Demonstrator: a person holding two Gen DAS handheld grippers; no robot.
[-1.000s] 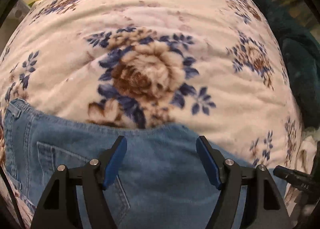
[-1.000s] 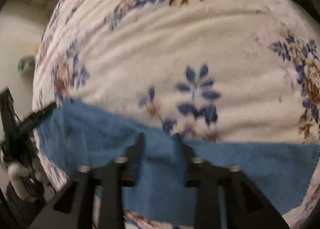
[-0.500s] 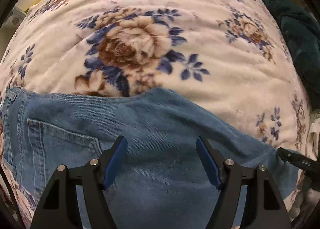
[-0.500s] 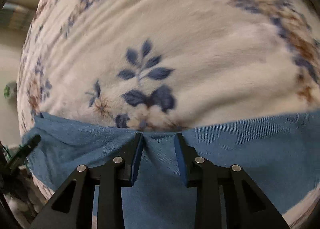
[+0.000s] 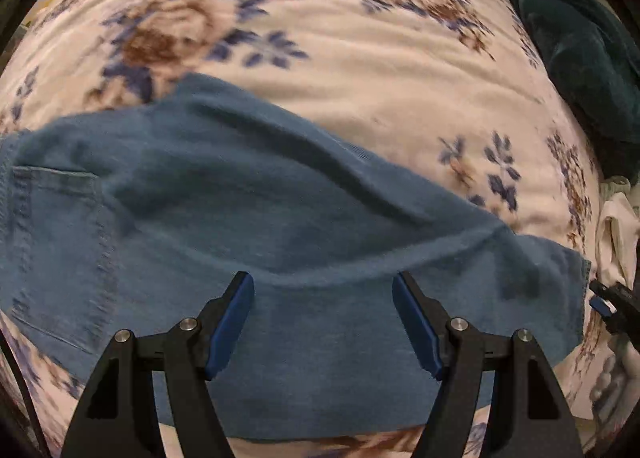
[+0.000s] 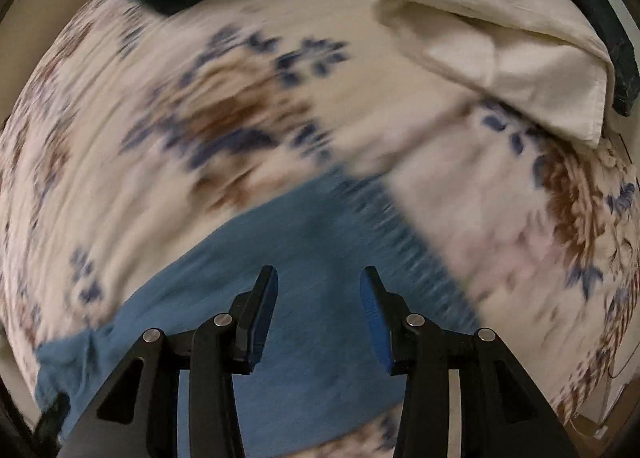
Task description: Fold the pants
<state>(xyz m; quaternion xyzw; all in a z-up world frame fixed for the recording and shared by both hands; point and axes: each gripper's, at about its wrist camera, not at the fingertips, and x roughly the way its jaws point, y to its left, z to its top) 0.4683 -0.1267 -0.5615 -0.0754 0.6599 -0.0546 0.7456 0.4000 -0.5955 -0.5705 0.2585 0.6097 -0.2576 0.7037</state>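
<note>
Left gripper (image 5: 323,298): hanging over the jeans with its blue pads spread wide, nothing pinched between them, pointing pretty much down at the denim.

Right gripper (image 6: 318,290): jaws are opening right now, sitting at a middling gap; denim is lying under them but the pads aren't squeezing it. Its view is super smeary, so fine detail is a no-go.

Pants (image 5: 280,225): blue jeans lying flat-ish across the bed, back pocket (image 5: 56,250) showing at the left of the left wrist view, a long ridge wrinkling across the middle, hem end reaching toward the right edge.

Surface: a bed, not a bench, covered by a cream fleece blanket (image 5: 380,69) with big brown roses and blue leaves, looking soft and a bit rippled.

Other stuff on the bed: a dark teal blanket (image 5: 580,57) bunching up along the far right, and a cream white cloth (image 6: 500,29) folding over itself just beside it.

Room: only slivers of a pale wall or floor peeking past the bed's edge, too blurry to say more.
</note>
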